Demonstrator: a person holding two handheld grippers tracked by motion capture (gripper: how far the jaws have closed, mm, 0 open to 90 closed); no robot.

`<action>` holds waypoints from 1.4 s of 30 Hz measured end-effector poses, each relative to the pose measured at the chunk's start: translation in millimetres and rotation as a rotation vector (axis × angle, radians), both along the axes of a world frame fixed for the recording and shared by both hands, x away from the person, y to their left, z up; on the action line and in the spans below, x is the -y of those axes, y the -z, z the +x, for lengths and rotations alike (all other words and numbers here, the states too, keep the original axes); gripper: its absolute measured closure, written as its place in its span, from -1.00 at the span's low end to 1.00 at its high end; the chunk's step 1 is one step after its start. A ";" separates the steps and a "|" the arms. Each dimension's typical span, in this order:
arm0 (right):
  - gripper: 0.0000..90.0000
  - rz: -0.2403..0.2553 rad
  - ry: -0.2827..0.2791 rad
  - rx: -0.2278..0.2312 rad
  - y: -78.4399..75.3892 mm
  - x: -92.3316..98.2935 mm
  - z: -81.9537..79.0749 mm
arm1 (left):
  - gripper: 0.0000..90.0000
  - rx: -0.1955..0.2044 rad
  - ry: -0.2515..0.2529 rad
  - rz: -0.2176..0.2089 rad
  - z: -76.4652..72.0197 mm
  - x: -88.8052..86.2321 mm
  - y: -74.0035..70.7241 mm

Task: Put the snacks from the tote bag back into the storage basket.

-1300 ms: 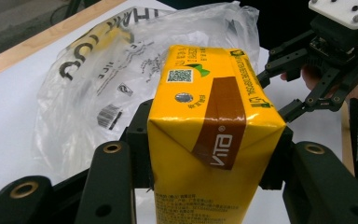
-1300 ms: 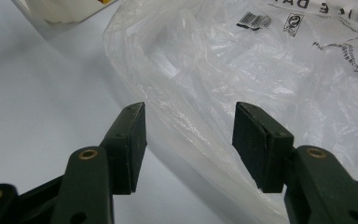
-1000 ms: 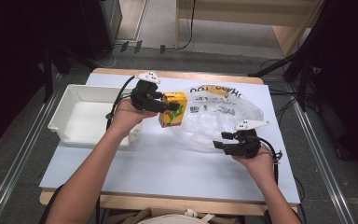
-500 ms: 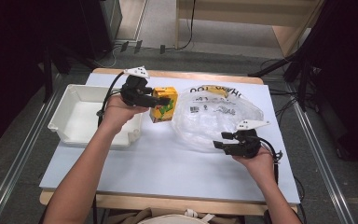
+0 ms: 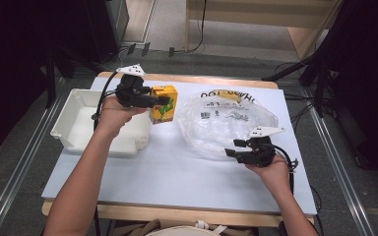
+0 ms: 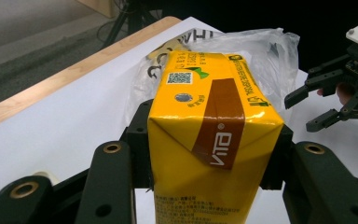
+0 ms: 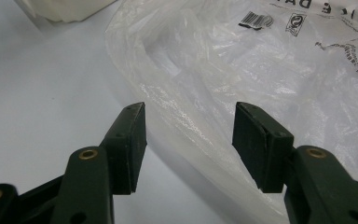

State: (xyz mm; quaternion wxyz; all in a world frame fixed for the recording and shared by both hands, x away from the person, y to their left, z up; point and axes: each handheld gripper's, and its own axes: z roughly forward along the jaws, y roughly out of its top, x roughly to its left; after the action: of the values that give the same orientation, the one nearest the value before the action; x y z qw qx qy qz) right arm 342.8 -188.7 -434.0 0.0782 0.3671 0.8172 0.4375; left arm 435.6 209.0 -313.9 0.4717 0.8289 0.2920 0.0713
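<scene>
Left claw (image 6: 214, 158) clamped on juice carton (image 6: 209, 116), right claw (image 7: 191, 140) spread, empty

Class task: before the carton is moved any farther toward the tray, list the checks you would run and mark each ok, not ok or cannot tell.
1. Left claw clamped on both sides of the juice carton: ok.
2. Carton lifted off the table: ok.
3. White tray has bare room for it: ok.
4. Right claw open, gripping nothing: ok.
5. Right claw apart from the plastic bag: cannot tell.
6. Carton sealed, no leak: cannot tell.
</scene>
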 end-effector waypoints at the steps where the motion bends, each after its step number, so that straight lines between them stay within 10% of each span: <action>1: 0.01 -0.001 0.000 0.000 0.0 0.0 0.1 | 0.18 0.004 -0.004 0.001 0.4 -1.8 -0.5; 42: 0.01 -0.005 0.002 -0.001 -0.3 -1.4 -0.2 | 0.18 -0.004 -0.182 0.008 14.7 -69.4 10.3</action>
State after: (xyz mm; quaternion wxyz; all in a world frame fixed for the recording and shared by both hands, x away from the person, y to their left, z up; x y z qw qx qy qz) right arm 342.6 -187.3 -433.7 0.0790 0.3681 0.8179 0.4352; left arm 450.4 278.3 -324.1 0.4593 0.8011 0.3666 0.1134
